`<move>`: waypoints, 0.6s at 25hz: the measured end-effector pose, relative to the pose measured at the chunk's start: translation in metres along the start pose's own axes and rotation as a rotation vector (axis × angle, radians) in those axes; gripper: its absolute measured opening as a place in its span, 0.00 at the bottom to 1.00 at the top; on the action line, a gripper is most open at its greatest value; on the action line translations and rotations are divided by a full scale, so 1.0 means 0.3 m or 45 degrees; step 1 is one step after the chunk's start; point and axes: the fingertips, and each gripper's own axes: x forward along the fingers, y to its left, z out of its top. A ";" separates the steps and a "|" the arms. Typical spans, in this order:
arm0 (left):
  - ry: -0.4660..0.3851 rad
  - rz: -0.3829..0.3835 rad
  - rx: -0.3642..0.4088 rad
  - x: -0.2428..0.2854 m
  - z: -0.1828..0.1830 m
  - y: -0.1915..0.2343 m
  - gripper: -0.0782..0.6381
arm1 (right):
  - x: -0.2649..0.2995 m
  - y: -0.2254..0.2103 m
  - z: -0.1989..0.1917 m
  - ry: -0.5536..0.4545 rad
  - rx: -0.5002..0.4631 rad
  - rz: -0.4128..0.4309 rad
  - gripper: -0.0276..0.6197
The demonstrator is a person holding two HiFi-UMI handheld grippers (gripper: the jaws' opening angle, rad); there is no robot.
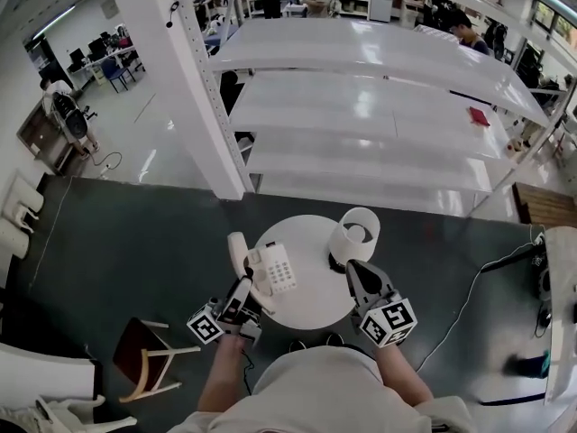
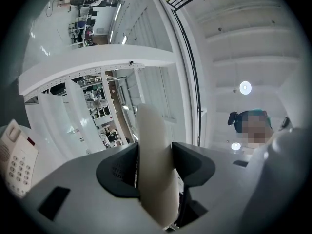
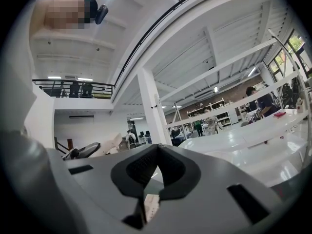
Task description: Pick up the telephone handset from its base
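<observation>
On the round white table (image 1: 311,309) stands the white telephone base (image 1: 277,269) with its keypad facing up. The cream handset (image 1: 237,252) is off the base, just left of it and over the table's left edge, and my left gripper (image 1: 244,287) is shut on its lower part. In the left gripper view the handset (image 2: 153,172) stands upright between the two dark pads of the left gripper (image 2: 155,165), and the base (image 2: 17,162) lies low at the left. My right gripper (image 1: 354,273) hovers over the table's right side, its jaws closed tip to tip on nothing (image 3: 157,149).
A white cylindrical shade (image 1: 354,234) stands on the table's far right, just beyond the right gripper. A wooden chair (image 1: 149,357) sits at the lower left on the dark floor. White shelving (image 1: 379,106) and a white post (image 1: 194,79) rise behind the table. A cable (image 1: 478,282) runs along the floor at right.
</observation>
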 end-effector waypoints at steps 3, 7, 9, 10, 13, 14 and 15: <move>0.006 -0.005 -0.001 0.005 -0.010 -0.010 0.42 | -0.005 -0.001 -0.002 0.003 0.001 0.001 0.05; 0.034 -0.007 0.011 0.015 -0.035 0.001 0.42 | -0.011 -0.012 0.003 -0.012 -0.010 -0.002 0.05; 0.044 -0.011 0.011 0.016 -0.043 -0.003 0.42 | -0.014 -0.012 0.007 -0.016 -0.014 -0.003 0.05; 0.048 -0.016 0.009 0.017 -0.047 -0.010 0.42 | -0.016 -0.011 0.009 -0.018 -0.015 -0.004 0.05; 0.061 -0.044 0.016 0.023 -0.057 -0.034 0.42 | -0.023 -0.008 0.014 -0.018 -0.015 -0.005 0.05; 0.067 -0.052 0.023 0.023 -0.062 -0.039 0.42 | -0.026 -0.007 0.014 -0.018 -0.014 -0.004 0.05; 0.072 -0.056 0.030 0.021 -0.066 -0.039 0.42 | -0.029 -0.008 0.014 -0.018 -0.013 -0.003 0.05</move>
